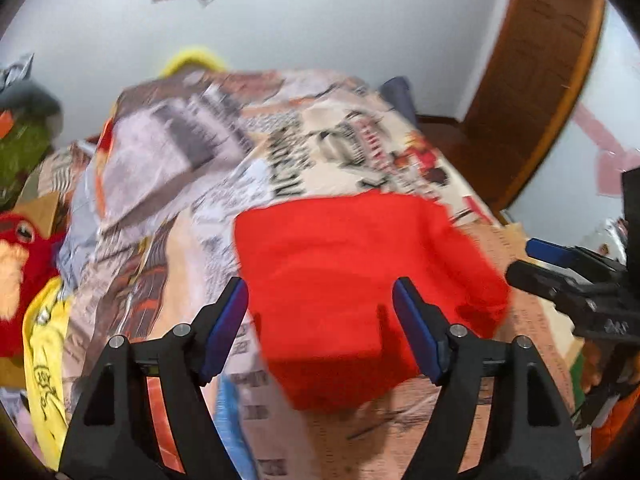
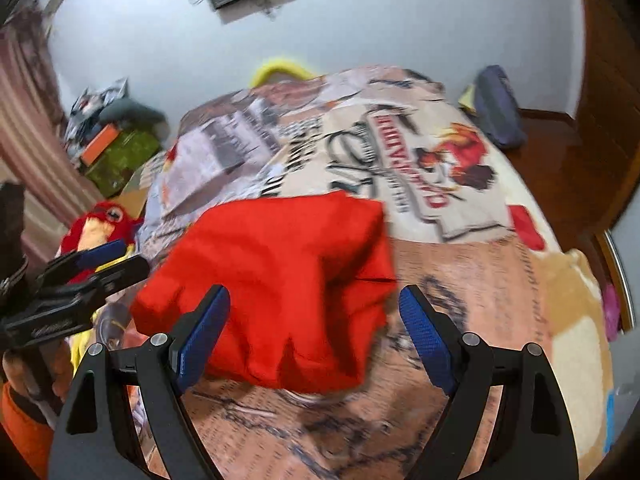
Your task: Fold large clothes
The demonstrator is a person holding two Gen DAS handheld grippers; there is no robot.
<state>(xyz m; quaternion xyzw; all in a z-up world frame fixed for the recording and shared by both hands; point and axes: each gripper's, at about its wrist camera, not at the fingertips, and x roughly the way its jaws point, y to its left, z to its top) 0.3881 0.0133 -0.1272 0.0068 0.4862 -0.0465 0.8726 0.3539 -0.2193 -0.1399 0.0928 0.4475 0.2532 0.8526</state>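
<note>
A red garment (image 1: 352, 280) lies folded in a compact block on the printed bedspread (image 1: 320, 148). It also shows in the right wrist view (image 2: 280, 280). My left gripper (image 1: 322, 308) is open and empty, just above the garment's near edge. My right gripper (image 2: 314, 320) is open and empty over the garment's near side. The right gripper also shows at the right edge of the left wrist view (image 1: 560, 268). The left gripper shows at the left of the right wrist view (image 2: 96, 264). Both views are blurred.
A red plush toy (image 1: 20, 256) and yellow cloth (image 1: 44, 360) lie left of the bed. A dark blue bundle (image 2: 500, 108) lies at the far right corner. A wooden door (image 1: 532, 80) stands right. White wall behind.
</note>
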